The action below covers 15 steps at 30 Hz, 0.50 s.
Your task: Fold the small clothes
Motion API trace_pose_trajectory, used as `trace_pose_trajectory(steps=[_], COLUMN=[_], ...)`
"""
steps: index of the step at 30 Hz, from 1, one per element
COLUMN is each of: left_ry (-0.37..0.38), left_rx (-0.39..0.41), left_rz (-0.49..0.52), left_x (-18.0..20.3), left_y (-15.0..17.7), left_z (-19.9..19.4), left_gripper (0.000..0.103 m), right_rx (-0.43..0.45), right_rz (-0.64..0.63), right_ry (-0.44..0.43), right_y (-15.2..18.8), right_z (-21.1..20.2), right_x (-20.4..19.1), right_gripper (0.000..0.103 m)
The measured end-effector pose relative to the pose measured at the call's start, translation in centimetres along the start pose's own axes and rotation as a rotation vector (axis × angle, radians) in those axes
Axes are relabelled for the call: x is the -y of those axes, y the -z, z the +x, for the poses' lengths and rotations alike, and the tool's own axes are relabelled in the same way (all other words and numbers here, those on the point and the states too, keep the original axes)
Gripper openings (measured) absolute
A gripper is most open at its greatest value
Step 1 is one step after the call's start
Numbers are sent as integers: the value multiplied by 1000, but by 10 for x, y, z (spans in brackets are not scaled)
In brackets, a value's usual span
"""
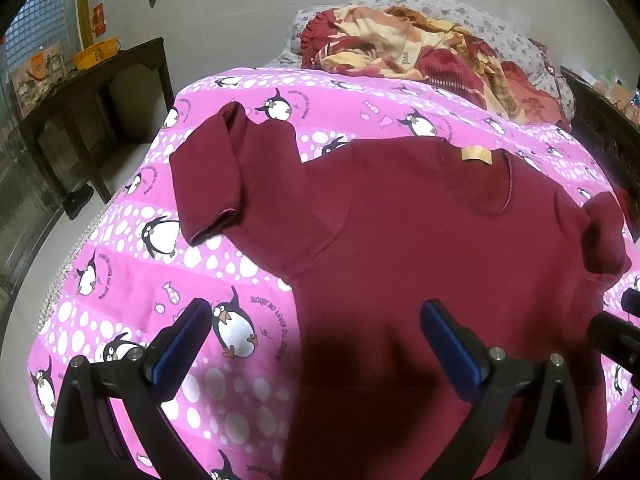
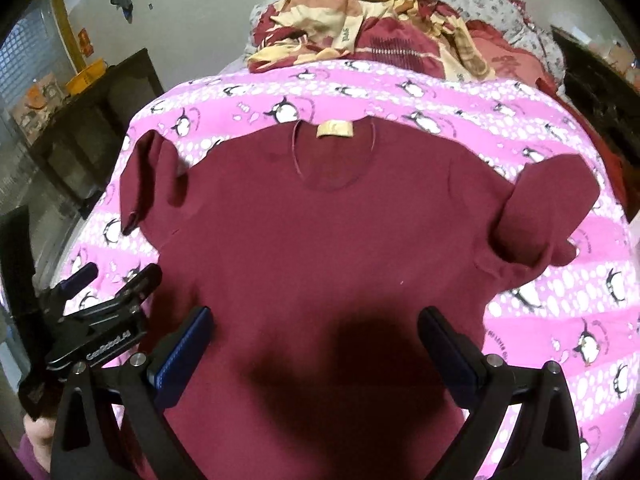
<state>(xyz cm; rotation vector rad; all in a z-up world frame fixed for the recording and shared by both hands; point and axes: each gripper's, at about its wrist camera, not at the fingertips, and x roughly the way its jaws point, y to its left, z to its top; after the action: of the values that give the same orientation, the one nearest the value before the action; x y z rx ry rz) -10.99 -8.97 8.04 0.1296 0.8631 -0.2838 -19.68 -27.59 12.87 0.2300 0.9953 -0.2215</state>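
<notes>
Bedroom setting: work surface is a bed under a pink penguin-print cover [image 1: 120,272]. Left gripper [image 1: 316,322] hovers with jaws wide, holding nothing, over the shirt's left edge; right gripper [image 2: 314,328] likewise wide and empty above the lower body panel. Maroon T-shirt [image 2: 320,240] lies spread flat, front up, collar label [image 2: 335,129] away from the grippers, both sleeves out (right one rumpled). No fold made; judged at the start, sleeves and body remaining. Containers: an orange basket [image 1: 98,51] on the dark worktop [image 1: 96,76], contents unreadable. Heaped clothes [image 1: 420,44] wait at the bed's far end.
</notes>
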Motion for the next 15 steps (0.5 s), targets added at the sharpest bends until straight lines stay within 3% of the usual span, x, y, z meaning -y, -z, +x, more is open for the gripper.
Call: trace_pose_trajectory(steps=[9,15], left_ry=[7,-1], left_rx=[-7,-27], left_rz=[-14,-19], left_x=[-3,-5], left_y=[0,1], left_z=[3,8], left_gripper=[103,103], right_rx=[-13,-21], right_rz=[10,-14], right_ry=[76,-28], right_y=[-7,-8], right_z=[15,24], right_x=[2,-6], right_gripper=[103,103])
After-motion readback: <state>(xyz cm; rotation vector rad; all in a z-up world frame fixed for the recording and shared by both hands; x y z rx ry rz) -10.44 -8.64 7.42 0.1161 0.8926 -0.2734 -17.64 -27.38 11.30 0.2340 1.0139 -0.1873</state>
